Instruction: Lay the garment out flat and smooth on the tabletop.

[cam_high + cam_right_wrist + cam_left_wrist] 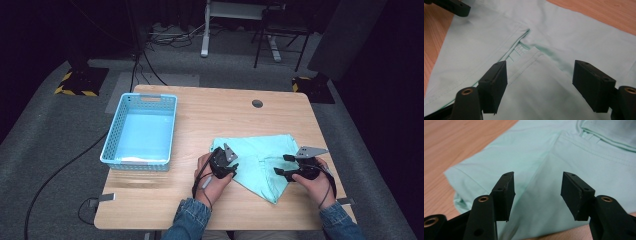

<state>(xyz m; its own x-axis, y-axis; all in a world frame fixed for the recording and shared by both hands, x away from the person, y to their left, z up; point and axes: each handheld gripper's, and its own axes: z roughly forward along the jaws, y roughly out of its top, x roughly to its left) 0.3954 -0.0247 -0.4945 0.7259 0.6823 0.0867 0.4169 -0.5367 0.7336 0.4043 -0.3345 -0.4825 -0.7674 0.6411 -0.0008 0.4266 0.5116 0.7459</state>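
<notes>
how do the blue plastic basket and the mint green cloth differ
The blue perforated plastic basket is rigid with raised walls; the mint green folded cloth is soft and lies flat. The basket sits at the wooden table's left side, away from the hands; the cloth lies front right, with the left claw and right claw open over it. Both rest on the table.

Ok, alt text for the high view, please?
A person holds an open claw in each hand, left claw and right claw, over a mint green cloth on a wooden table. A blue basket sits at the left.
</notes>
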